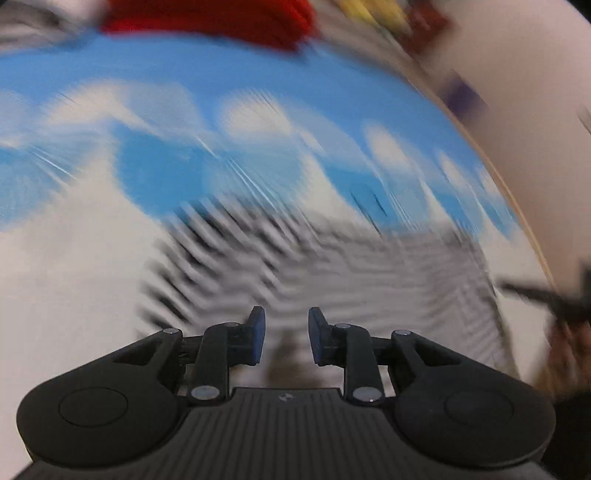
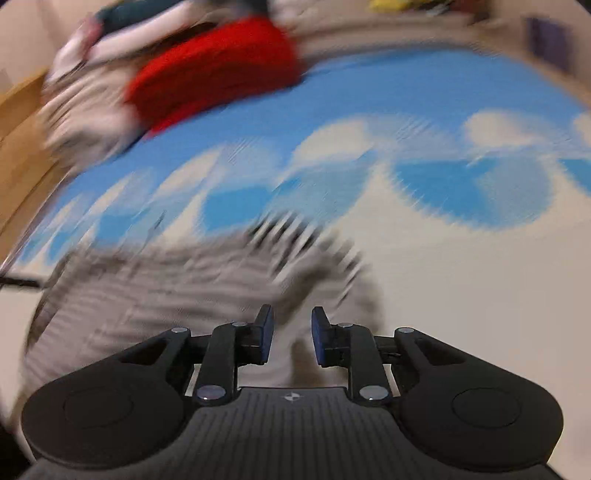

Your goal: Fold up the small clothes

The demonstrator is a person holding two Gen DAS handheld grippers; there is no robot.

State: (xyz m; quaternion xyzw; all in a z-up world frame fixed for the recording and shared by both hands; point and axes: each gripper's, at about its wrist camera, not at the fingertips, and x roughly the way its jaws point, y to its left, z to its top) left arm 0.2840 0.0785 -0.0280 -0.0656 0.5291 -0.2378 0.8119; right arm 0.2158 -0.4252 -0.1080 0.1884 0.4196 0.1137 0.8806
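Note:
Both views are heavily motion-blurred. A black-and-white striped garment (image 1: 332,266) lies on a blue-and-white patterned cloth (image 1: 221,110). My left gripper (image 1: 286,332) is open and empty, just above the garment's near edge. In the right wrist view the same striped garment (image 2: 177,288) spreads to the left and ahead. My right gripper (image 2: 292,332) is open and empty over its right part. The other gripper shows as a dark blur at the right edge of the left wrist view (image 1: 565,299).
A red garment (image 2: 221,70) lies at the far side of the cloth, also in the left wrist view (image 1: 221,22). A pile of pale clothes (image 2: 85,103) sits next to it. A wooden edge (image 2: 18,140) runs along the left.

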